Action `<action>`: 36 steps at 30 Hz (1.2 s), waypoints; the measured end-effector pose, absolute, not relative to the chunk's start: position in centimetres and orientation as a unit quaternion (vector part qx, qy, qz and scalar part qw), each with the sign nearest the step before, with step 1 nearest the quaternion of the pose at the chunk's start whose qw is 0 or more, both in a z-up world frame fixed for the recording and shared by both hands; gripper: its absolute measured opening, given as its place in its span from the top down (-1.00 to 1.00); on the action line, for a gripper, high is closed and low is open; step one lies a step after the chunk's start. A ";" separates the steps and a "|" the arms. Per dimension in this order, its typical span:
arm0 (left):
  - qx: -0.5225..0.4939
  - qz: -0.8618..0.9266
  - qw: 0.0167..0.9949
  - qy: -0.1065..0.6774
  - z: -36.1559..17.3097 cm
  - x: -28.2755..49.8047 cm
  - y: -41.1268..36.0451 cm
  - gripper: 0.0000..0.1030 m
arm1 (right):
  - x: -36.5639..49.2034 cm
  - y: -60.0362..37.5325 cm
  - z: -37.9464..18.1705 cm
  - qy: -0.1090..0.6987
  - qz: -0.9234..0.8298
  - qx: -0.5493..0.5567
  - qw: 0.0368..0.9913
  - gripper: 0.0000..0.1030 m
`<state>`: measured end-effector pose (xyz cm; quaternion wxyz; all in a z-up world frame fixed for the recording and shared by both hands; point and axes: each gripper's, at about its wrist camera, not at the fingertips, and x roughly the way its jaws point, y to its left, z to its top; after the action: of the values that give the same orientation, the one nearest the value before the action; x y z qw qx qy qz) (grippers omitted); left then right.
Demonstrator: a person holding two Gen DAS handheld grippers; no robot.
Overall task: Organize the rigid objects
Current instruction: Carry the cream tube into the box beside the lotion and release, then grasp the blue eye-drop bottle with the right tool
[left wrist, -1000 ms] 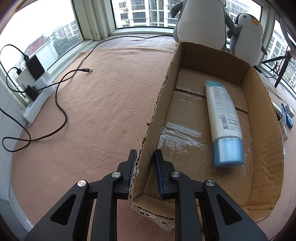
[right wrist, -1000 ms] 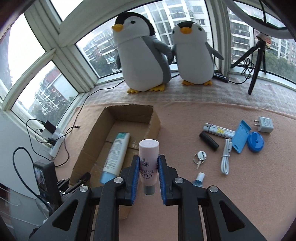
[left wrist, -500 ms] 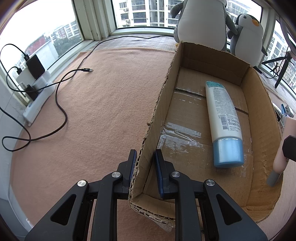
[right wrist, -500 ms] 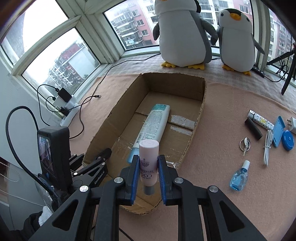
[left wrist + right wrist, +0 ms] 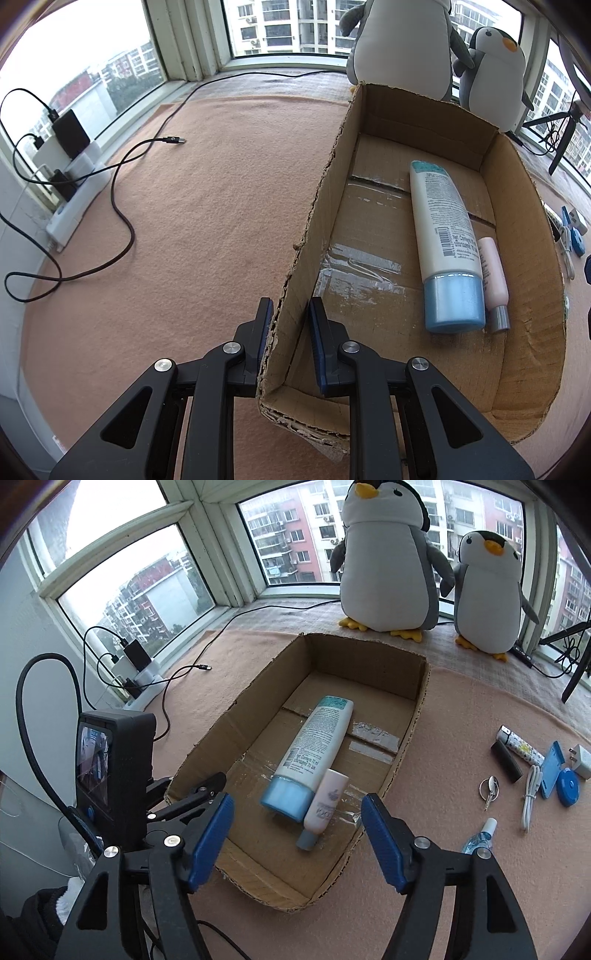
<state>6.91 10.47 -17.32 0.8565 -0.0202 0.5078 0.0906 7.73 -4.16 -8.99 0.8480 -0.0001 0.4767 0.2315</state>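
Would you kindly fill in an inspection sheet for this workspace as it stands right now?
Surface: peach felt mat, bare left of box.
Job's things: brown cardboard box holds white tube with blue cap and small pink tube, side by side, touching.
Clutter: keys, blue dropper bottle, white charger plug on the mat.
Grippers: left gripper clamps box wall; right gripper opening, empty, above box.
Cables: black USB cable loose on the mat.
Surroundings: two plush penguins, windows.

A brown cardboard box (image 5: 406, 734) holds a white tube (image 5: 314, 746) with a light blue cap and a pale pink bottle (image 5: 325, 805) with a grey cap. At three o'clock lie blue items (image 5: 561, 775) on the salmon-pink mat (image 5: 203, 206).
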 end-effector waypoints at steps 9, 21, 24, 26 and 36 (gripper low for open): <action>-0.020 0.091 0.857 0.507 -17.3 6.9 10.4 0.65 | 7.5 -8.1 -8.9 0.473 0.191 0.027 0.860 -0.32; -0.021 0.091 0.857 0.507 -17.3 6.9 10.5 0.65 | 7.4 -16.2 -11.5 0.493 0.094 0.036 0.864 -0.32; -0.021 0.091 0.857 0.507 -17.3 6.9 10.5 0.65 | 7.7 -16.7 -12.6 0.503 0.079 0.025 0.860 -0.32; -0.021 0.091 0.857 0.507 -17.3 6.9 10.4 0.65 | 8.0 -17.0 -13.3 0.510 0.076 0.027 0.857 -0.28; -0.022 0.091 0.857 0.506 -17.3 6.9 10.4 0.65 | 9.6 -16.5 -16.3 0.546 0.060 0.019 0.836 0.04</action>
<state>6.91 10.43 -17.28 0.8572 -0.0223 0.5064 0.0907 9.59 -16.46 -16.35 0.8357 0.0187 0.5456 0.0596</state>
